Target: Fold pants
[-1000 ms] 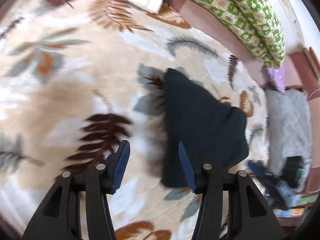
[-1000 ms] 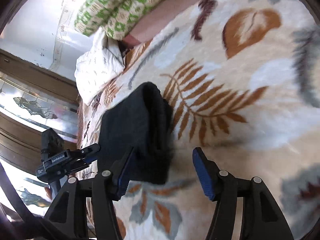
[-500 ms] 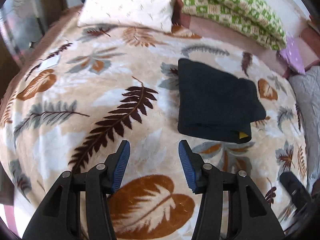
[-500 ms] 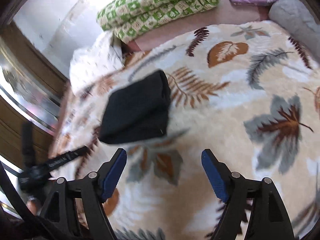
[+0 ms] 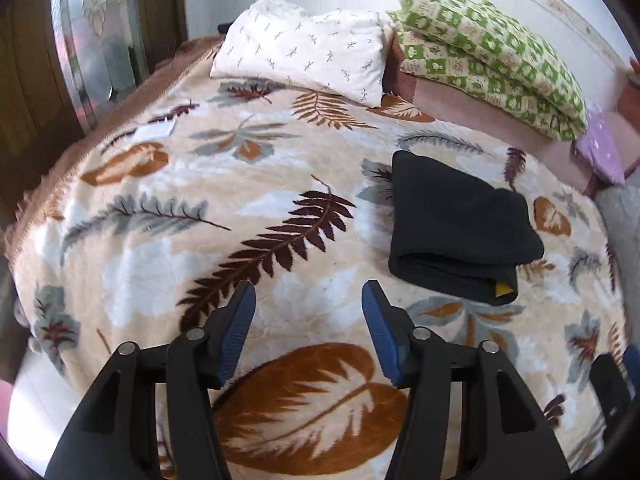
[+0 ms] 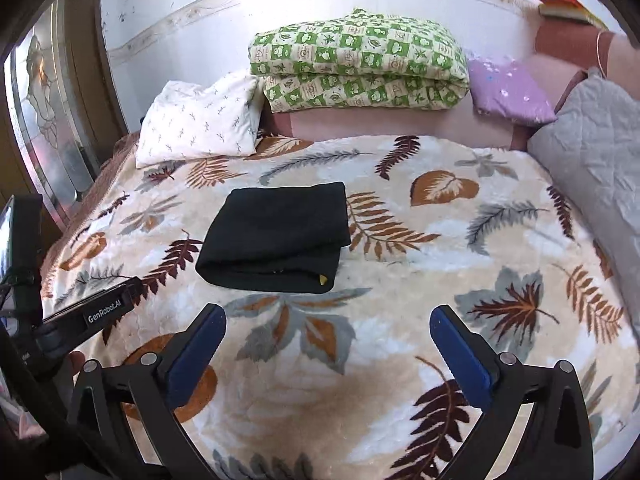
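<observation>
Folded black pants [image 6: 276,236] lying alone mid-blanket [image 6: 400,320]; left gripper [image 5: 306,312] and right gripper [image 6: 328,334] both spreading wider, empty, well clear; likely risk: soft pile shifting, loosening the stacked layers.

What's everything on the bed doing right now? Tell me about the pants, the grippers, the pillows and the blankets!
Black pants: folded into a neat bundle, lying flat, nothing touching them.
Left gripper: empty, jaws opening, away from the pants.
Right gripper: empty, jaws opening wide, away from the pants.
Leaf blanket: spread flat over the bed.
White pillow: lying at the head of the bed.
Green checked quilt: folded.
Purple pillow: beside the quilt.
</observation>
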